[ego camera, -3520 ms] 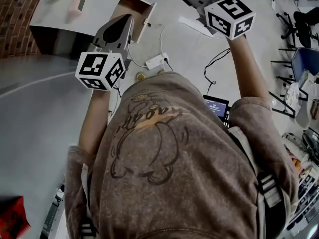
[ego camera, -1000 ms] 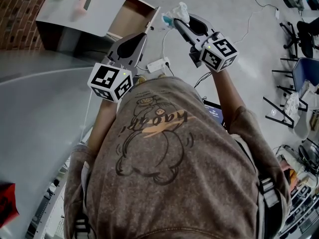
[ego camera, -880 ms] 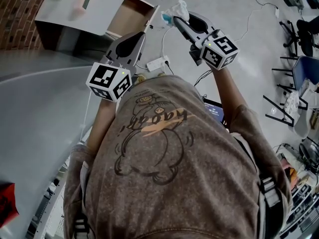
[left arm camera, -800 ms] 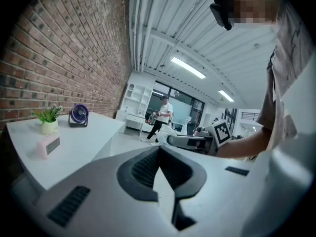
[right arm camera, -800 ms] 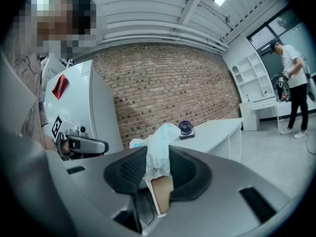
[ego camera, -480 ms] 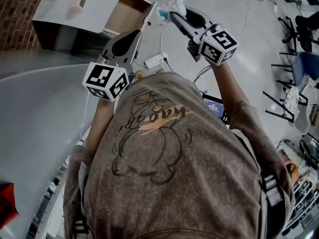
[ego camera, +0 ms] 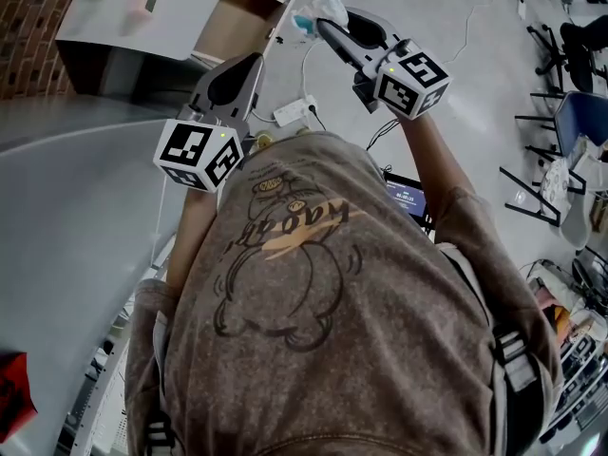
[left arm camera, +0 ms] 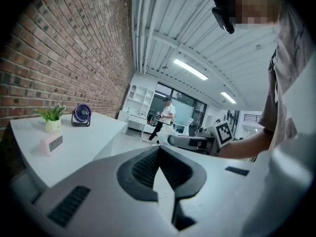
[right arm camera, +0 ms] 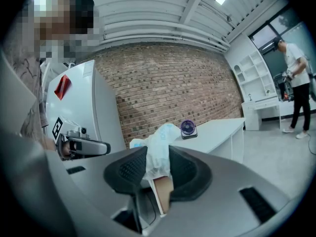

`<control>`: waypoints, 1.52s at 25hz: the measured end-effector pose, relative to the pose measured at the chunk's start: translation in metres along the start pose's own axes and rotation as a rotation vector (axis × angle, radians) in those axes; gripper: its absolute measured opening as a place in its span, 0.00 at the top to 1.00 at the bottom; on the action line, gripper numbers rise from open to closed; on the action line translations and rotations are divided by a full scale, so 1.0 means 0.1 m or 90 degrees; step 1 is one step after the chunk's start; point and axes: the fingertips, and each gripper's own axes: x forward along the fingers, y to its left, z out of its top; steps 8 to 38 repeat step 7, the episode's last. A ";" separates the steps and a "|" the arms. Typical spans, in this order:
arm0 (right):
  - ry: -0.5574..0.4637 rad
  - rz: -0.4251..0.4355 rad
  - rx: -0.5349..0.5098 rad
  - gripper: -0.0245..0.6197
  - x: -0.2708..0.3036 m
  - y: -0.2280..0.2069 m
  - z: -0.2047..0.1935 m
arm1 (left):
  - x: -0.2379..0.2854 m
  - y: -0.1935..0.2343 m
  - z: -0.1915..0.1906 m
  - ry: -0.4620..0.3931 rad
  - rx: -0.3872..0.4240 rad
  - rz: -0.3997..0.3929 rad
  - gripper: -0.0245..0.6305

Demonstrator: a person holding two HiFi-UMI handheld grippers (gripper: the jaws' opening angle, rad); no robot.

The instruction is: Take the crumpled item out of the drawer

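Wrapper (ego camera: 328,4) sits clamped in our right tongs (right arm camera: 158,163), clear of the drawer (ego camera: 237,19), seemingly for removal; our left tongs (left arm camera: 159,151) are together, empty.

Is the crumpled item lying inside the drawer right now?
No, the crumpled item is pinched between the right gripper's jaws, held outside the drawer.

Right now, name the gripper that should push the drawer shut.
Left, probably. The left gripper is empty, jaws together, its tip close to the open drawer in the head view. The right gripper is shut on the wad.
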 end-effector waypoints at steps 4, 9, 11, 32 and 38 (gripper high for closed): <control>0.003 0.004 0.002 0.77 0.00 0.00 -0.01 | 0.01 -0.01 -0.01 0.001 -0.001 0.003 0.95; 0.008 0.006 0.001 0.77 -0.01 -0.01 -0.03 | 0.02 -0.03 -0.02 0.001 -0.002 0.006 0.95; 0.008 0.006 0.001 0.77 -0.01 -0.01 -0.03 | 0.02 -0.03 -0.02 0.001 -0.002 0.006 0.95; 0.008 0.006 0.001 0.77 -0.01 -0.01 -0.03 | 0.02 -0.03 -0.02 0.001 -0.002 0.006 0.95; 0.008 0.006 0.001 0.77 -0.01 -0.01 -0.03 | 0.02 -0.03 -0.02 0.001 -0.002 0.006 0.95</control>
